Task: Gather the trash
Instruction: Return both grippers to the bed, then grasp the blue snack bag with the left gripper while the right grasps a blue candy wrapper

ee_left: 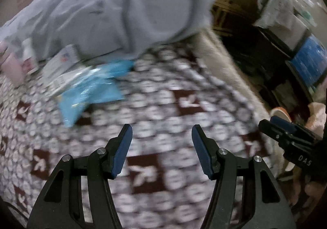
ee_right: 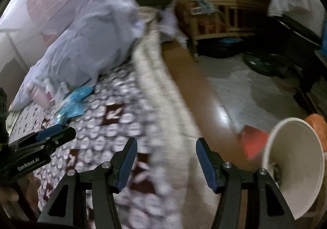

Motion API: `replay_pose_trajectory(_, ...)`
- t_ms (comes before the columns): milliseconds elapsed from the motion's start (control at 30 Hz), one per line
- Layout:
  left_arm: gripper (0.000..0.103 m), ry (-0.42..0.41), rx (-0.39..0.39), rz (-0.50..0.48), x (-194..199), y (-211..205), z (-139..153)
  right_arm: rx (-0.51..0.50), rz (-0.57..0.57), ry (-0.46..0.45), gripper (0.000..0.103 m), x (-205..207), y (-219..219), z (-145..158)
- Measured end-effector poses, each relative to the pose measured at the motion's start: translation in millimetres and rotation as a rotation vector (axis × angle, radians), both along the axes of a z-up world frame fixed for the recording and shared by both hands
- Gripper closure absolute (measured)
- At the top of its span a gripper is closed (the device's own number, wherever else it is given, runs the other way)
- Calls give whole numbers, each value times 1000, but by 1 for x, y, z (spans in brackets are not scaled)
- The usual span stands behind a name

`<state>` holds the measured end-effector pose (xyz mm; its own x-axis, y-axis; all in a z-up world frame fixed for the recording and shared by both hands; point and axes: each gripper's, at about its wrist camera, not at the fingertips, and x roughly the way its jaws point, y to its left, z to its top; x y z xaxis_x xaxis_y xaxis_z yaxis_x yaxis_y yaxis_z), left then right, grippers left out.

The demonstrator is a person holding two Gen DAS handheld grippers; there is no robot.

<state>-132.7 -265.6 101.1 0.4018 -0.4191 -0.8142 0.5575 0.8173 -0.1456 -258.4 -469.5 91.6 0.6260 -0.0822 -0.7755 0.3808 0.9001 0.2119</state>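
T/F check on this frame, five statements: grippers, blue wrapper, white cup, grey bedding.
1. The left gripper holds the blue wrapper. False: nothing is between its open jaws; the wrapper lies on the patterned blanket.
2. The right gripper is empty. True.
3. The white cup sits at the right of the right wrist view. True.
4. The grey bedding lies on the floor. False: it is on the bed.
5. The wrapper lies near the grey bedding. True.

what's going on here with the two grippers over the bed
A person holds a hand-held gripper in each hand above a patterned bedspread. The left hand-held gripper and the right hand-held gripper are both open and empty. Blue plastic wrappers lie beside a grey blanket; a white bin waits at the right.
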Motion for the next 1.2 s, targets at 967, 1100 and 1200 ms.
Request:
replay_pose_trajectory(967,44,127,-101,255,116,137,-41,166,215,72,71,243,96,-43)
replay_pose_trajectory(1100,44,187,-136,270,131,114,-57,141,228,45,71,207,81,-31)
replay_pose_trajectory(1200,63,247,-189,276,133,104,-67,99,229,34,71,178,68,-22)
